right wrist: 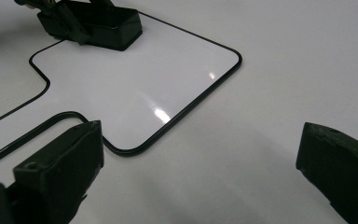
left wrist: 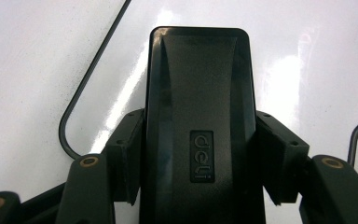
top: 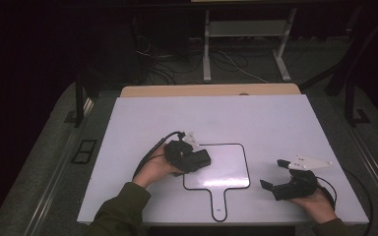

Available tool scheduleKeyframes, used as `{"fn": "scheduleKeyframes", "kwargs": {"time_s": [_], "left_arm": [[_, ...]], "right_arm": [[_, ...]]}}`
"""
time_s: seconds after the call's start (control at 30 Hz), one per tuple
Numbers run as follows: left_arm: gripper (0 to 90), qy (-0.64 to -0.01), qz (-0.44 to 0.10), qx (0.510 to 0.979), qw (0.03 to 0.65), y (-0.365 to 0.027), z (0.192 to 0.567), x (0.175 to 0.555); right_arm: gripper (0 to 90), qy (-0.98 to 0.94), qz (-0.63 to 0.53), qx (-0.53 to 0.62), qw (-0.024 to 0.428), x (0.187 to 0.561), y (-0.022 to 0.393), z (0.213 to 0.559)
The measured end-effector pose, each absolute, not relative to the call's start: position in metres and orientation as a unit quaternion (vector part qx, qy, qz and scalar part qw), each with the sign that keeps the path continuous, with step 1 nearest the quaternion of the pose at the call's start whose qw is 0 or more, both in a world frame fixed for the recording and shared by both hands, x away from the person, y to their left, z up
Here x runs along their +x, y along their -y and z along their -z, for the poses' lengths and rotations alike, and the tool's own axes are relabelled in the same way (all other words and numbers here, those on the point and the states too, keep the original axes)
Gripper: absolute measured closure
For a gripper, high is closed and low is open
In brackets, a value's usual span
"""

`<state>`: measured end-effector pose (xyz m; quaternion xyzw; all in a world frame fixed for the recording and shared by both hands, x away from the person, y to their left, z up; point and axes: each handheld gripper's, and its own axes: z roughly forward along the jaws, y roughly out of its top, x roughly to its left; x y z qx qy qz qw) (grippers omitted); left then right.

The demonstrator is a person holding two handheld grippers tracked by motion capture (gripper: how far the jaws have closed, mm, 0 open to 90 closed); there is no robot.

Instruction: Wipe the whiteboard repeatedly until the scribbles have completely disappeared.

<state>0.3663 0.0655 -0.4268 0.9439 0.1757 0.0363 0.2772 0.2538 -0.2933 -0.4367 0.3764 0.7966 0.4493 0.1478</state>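
- Dark floor and a tangle of cables lie beyond the far edge of the table (top: 275, 118), whose white top is bare except for a small whiteboard and the two tools.
- Lying flat near the table's near edge, about midway along it, is a handled whiteboard (top: 226, 169) with a thin black rim; its handle points toward the person, so the writing face is easy to reach.
- At the board's far left corner, the left gripper (top: 197, 158) has its jaws closed on the two long sides of a black eraser (left wrist: 200, 116).
- In the left gripper view the eraser runs straight out between the jaws, its back with the raised label facing the camera; so the hidden wiping face most likely looks down at the board.
- I cannot tell whether the eraser touches the board or hovers just over it. The right gripper view shows it low over that corner.
- Gripping the eraser by its sides looks chosen to keep the underside free for wiping.
- The right gripper (top: 275, 174) rests in the hand near the table's near right corner, just beside the board's right edge, jaws spread wide and empty.
- It may be waiting to steady the board; that is a guess.
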Motion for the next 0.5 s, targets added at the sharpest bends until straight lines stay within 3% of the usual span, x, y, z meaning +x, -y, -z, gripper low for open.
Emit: {"fn": "scheduleKeyframes", "kwargs": {"time_s": [0.5], "left_arm": [[39.5,-0.144,-0.032,0.950,0.276,0.002,0.427,0.397]], "right_arm": [[0.0,-0.796,-0.451,0.375,0.148,0.254,0.294,0.436]]}}
